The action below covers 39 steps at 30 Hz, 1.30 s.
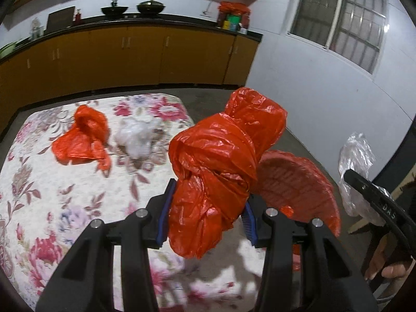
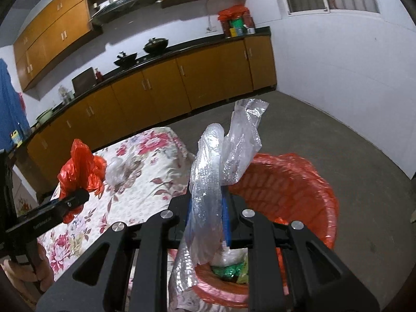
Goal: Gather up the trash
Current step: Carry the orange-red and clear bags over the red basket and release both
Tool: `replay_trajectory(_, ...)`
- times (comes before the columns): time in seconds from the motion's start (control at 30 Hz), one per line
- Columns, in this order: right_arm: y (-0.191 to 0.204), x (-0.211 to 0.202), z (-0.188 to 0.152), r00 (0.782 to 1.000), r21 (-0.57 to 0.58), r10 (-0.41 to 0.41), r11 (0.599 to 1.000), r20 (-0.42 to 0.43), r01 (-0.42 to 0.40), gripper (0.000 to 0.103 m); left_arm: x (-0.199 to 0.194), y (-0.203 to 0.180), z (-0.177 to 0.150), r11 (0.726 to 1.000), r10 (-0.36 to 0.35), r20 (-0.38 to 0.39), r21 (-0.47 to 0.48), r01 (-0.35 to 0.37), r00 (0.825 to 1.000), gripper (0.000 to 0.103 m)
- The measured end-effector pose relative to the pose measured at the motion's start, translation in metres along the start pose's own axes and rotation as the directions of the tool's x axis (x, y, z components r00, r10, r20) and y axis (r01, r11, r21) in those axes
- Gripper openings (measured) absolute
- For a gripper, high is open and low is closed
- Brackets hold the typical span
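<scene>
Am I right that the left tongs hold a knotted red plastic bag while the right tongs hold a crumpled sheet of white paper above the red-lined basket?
Not quite: the right tongs hold clear plastic bags, not white paper, as the right wrist view shows. The rest stands: the left tongs hold the knotted red plastic bag, and the red-lined basket sits below.

Open concrete floor [image 2: 325, 135] stretches clear from the red-lined basket [image 2: 299, 182] to the white wall and the yellow cabinets [image 2: 182, 83]. The basket's mouth stands open just beside the floral-covered bed [image 1: 52, 182], though the clear plastic [image 2: 208, 182] gripped in the right claw [image 2: 208, 208] hangs across its near rim. The knotted red bag [image 1: 215, 169] pinched in the left claw [image 1: 208, 215] blocks that side's forward view. On the bed, a red bag [image 1: 83, 137] and a white wad [image 1: 137, 137] lie touching, with bare cloth around them.
</scene>
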State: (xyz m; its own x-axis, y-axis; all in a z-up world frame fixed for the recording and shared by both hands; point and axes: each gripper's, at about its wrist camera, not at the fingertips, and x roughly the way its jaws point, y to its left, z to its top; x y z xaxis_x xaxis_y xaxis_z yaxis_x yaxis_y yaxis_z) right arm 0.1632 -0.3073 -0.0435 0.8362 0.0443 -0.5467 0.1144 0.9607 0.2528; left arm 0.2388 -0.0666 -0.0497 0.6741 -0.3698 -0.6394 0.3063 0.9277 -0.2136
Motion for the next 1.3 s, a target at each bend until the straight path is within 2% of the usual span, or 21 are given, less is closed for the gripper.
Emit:
replay_trajectory(0.47,-0.031,-0.008,0.004,0.999,0.052,-0.024,0.998,0.024,0.022,0.019,0.025,-0.059,-0.002,0.994,-0.091,-0.05,0.052,0.094,0.995,0.045)
replay_trajectory(1.03,-0.059,-0.009,0.018,0.999,0.109,0.002,0.994,0.047,-0.008,0.019,0.07,-0.102,-0.009,0.985,-0.14,-0.142,0.081,0.153,0.98,0.048)
replay_trajectory(1.13,-0.061,-0.006,0.017,0.999,0.113,0.014,0.993,0.04,-0.018,0.023,0.08,-0.105,-0.014,0.984,-0.144,-0.167,0.078,0.158,0.975,0.05)
replay_trajectory(1.27,-0.064,-0.005,0.015,0.999,0.128,0.023,0.991,0.033,-0.027,0.036,0.091,-0.106,-0.021,0.983,-0.146,-0.205,0.075,0.165,0.968,0.054)
replay_trajectory(1.3,-0.066,-0.004,0.014,0.999,0.137,0.024,0.99,0.032,-0.028,0.037,0.093,-0.105,-0.023,0.984,-0.145,-0.21,0.075,0.164,0.967,0.056)
